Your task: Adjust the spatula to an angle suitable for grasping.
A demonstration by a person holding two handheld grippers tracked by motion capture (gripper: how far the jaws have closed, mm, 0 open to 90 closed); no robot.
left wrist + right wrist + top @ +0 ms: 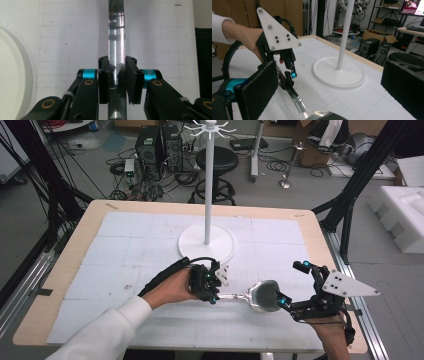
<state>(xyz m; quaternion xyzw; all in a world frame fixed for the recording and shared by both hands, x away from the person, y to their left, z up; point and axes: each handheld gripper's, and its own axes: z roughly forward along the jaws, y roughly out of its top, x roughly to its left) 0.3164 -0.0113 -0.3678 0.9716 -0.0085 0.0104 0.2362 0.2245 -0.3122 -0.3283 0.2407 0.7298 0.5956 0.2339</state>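
Note:
A shiny metal ladle [260, 295] lies low over the white gridded mat, bowl to the right and handle [231, 296] to the left. My left gripper [212, 289] is shut on that handle; in the left gripper view the pads [103, 80] press both sides of the steel strip [116, 37]. My right gripper [292, 284] stands open beside the bowl. In the right gripper view its wide-spread pads [259, 87] flank the ladle [298, 101], whose bowl sits at the bottom edge. The left gripper [288, 72] shows there, holding the handle's far end.
A white stand with a round base [206, 244] and a tall pole [207, 185] rises mid-table behind the grippers, hooks at its top. The base's rim [15, 75] is close on the left of the left gripper. Wooden table edges [340, 270] frame the mat.

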